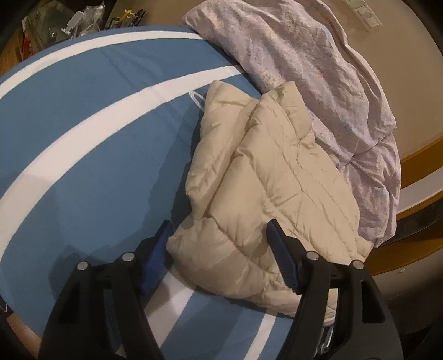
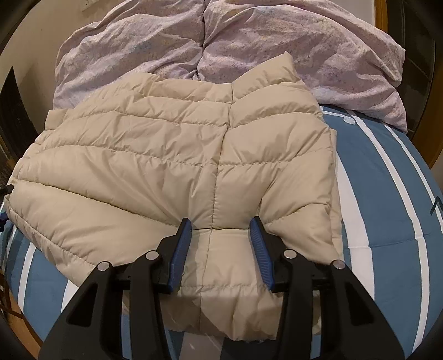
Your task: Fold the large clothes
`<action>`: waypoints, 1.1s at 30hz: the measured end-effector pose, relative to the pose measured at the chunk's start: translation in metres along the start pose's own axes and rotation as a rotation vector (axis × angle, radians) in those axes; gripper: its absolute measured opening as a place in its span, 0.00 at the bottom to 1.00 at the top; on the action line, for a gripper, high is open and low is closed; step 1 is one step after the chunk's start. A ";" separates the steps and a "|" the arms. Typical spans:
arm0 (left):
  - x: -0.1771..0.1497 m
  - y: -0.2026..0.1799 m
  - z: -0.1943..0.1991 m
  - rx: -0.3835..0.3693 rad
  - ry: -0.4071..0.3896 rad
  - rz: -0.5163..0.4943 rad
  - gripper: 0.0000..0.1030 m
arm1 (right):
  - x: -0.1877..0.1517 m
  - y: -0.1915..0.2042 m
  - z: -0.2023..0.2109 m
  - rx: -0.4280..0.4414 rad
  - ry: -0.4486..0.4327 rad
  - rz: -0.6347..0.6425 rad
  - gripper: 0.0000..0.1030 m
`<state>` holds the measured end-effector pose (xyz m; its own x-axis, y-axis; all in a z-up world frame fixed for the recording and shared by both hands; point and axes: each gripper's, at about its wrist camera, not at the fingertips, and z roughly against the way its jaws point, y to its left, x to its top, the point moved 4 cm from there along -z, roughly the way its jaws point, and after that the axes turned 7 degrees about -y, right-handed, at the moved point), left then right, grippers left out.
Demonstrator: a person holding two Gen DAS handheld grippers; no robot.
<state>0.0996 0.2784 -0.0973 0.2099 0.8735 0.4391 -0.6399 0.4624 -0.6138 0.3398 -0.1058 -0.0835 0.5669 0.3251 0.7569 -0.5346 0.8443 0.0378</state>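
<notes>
A cream quilted puffer jacket [image 2: 166, 155] lies folded on the blue bed cover with white stripes [image 2: 387, 221]. My right gripper [image 2: 221, 224] is shut on a thick fold of the jacket near its front hem. Creases in the fabric run out from both blue pads [image 2: 181, 249]. In the left wrist view the same jacket [image 1: 271, 177] lies bunched along the bed's right side. My left gripper [image 1: 218, 229] stands open over the jacket's near corner. One fingertip [image 1: 166, 229] is beside the jacket's edge and the other is above the cloth, neither pressing on it.
A crumpled pale lilac duvet [image 2: 249, 41] is heaped at the head of the bed, touching the jacket's far edge. A wooden bed frame [image 1: 415, 199] runs along the right. Cluttered items [image 1: 69, 25] stand beyond the bed's far left side.
</notes>
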 end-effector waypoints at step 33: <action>0.006 -0.160 0.025 -0.371 -0.040 -0.032 0.14 | 0.000 -0.005 -0.003 0.067 -0.003 -0.027 0.45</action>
<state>0.1851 0.2053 0.0200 0.1920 0.8545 0.4826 -0.3206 0.5194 -0.7921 0.3446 -0.1092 -0.0859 0.5796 0.3013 0.7572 -0.5601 0.8222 0.1016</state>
